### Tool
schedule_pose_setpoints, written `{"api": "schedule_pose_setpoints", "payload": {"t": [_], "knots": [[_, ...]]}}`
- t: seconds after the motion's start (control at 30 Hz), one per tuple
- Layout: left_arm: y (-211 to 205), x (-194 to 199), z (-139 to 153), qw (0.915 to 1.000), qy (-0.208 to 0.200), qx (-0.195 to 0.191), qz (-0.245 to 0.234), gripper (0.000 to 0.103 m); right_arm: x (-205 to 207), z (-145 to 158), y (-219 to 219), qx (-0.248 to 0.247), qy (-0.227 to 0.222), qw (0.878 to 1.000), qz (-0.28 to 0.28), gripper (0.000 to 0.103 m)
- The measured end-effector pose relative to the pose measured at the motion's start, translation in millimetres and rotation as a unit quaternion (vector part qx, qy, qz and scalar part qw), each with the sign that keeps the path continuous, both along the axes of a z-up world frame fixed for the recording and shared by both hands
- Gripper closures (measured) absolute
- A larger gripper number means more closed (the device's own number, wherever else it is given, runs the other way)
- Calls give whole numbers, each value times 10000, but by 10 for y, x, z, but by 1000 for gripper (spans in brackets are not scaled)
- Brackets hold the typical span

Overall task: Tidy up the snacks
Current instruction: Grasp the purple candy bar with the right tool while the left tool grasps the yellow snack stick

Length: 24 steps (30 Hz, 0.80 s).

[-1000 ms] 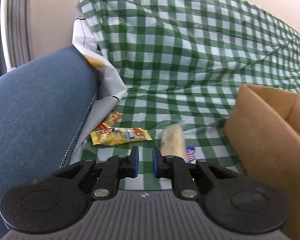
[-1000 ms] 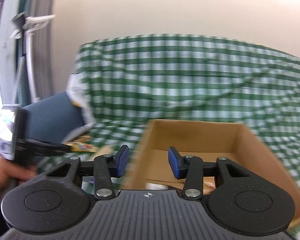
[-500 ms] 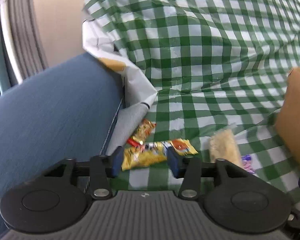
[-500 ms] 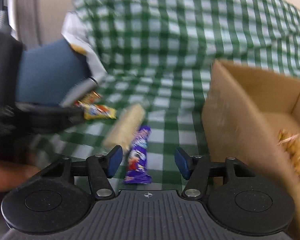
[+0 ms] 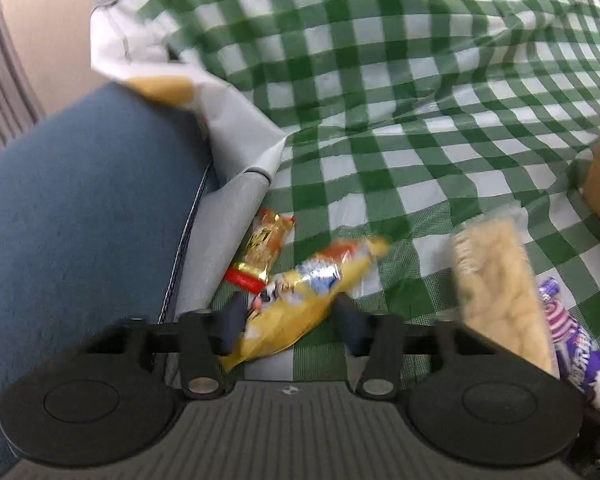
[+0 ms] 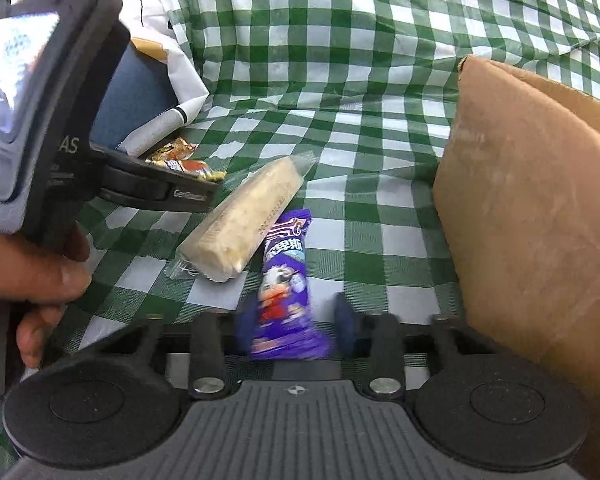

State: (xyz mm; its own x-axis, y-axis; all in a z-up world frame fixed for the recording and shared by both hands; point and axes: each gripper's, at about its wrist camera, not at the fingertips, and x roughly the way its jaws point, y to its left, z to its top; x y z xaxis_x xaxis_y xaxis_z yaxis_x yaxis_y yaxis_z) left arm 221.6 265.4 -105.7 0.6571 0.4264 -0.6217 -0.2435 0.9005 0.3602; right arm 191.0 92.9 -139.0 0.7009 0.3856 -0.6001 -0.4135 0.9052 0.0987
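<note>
Snack packets lay on the green-checked cloth [image 6: 372,200], left of the cardboard box [image 6: 540,220]. Left gripper [image 5: 288,320] was closing around the yellow packet [image 5: 300,300], its left pad touching; right gripper [image 6: 290,326] was closing around the purple packet [image 6: 286,280], not yet pressing.

Checked cloth [image 6: 340,92] — green and white squares. Cardboard box [image 6: 532,216] — plain brown. Yellow packet [image 5: 300,304], with blue, white and orange print. Small wrapper [image 5: 266,246]: gold and orange, red end. Clear-wrapped bar [image 6: 244,220], pale beige contents. Purple packet [image 6: 286,280], cartoon cow in white and red, white lettering. Cushion [image 5: 80,220]: blue, grey edge. Gripper bodies black, finger pads [image 5: 230,320] dark blue.
</note>
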Motion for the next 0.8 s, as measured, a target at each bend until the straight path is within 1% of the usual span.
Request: {"api": "schedule_pose_setpoints", "payload": {"t": [0.07,0.13,0.17,0.23,0.3,0.33,0.37,0.47,0.57,0.63,0.73,0.8], "knots": [[15,-50,37,9999,18,-154,38,79,-38,6,-53,8,8,10000,-19,70],[11,-120,77,9994,12,-334,33,89,-75,24,-92,-17,27,10000,-43,70],[2,-160,101,9991,10,-412,45,93,-102,44,-119,-15,32,10000,-52,70],[-15,-266,165,9973,-23,-731,119,94,-166,103,-175,43,79,9999,-56,71],[-30,-391,220,9943,-57,-1049,172,95,-270,176,-234,30,88,10000,-19,74],[-46,-460,250,9932,-77,-1147,201,95,-335,214,-267,28,105,9999,22,78],[-64,-543,285,9916,-105,-1268,250,95,-381,239,-296,34,128,9999,52,78],[-123,-830,410,9839,-221,-1723,423,96,-573,315,-419,55,212,9997,121,80],[-239,-1164,498,9762,-280,-2093,504,96,-827,359,-502,-40,154,9992,360,80],[-337,-1377,534,9689,-280,-2396,544,96,-1013,391,-544,-110,106,9988,464,80],[-510,-1648,549,9604,-239,-2708,609,96,-1242,440,-616,-99,132,9979,620,80],[-595,-1803,504,9531,-121,-2951,666,96,-1359,464,-648,-131,134,9973,710,80]]}}
